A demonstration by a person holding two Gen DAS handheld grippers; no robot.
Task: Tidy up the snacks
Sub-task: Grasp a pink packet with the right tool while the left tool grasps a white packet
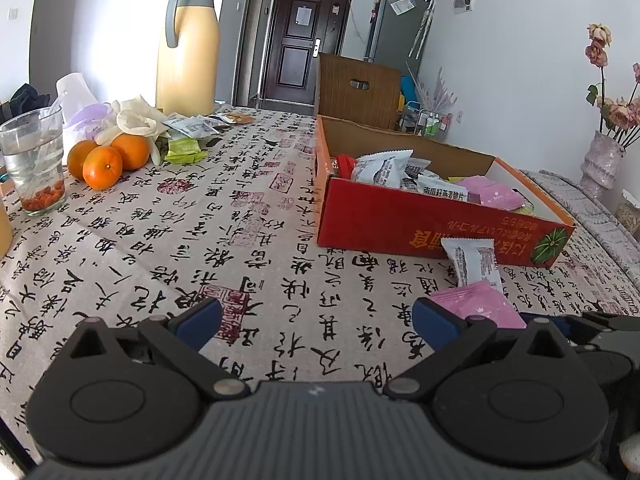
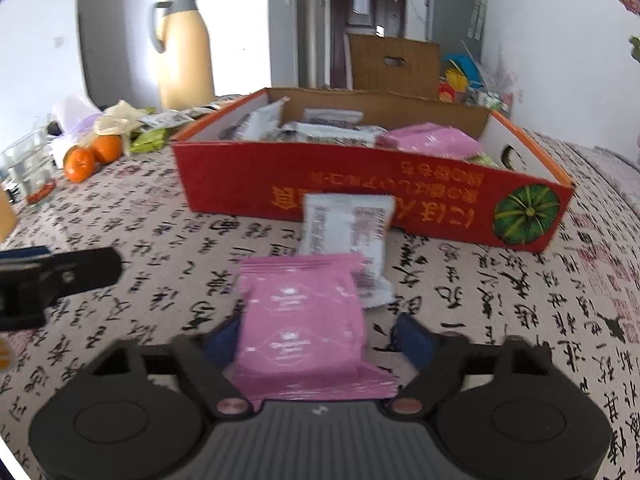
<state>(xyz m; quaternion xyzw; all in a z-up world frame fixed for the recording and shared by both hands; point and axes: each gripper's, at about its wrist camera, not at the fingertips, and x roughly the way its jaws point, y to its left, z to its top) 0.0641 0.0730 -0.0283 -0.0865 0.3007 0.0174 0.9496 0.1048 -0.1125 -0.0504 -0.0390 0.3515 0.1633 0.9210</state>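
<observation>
The left gripper (image 1: 316, 322) hangs low over the tablecloth (image 1: 200, 240), its fingers spread wide around nothing. The right gripper (image 2: 320, 338) has a pink snack packet (image 2: 300, 320) lying between its parted fingers; whether they pinch it I cannot tell. A white packet (image 2: 344, 228) lies at twelve o'clock just beyond, against the red box (image 2: 360, 188) of snacks.

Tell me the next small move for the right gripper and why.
Probably close the right gripper on the pink packet: it lies between the open fingers on the tablecloth, outside the red box, which already holds other snacks.
</observation>
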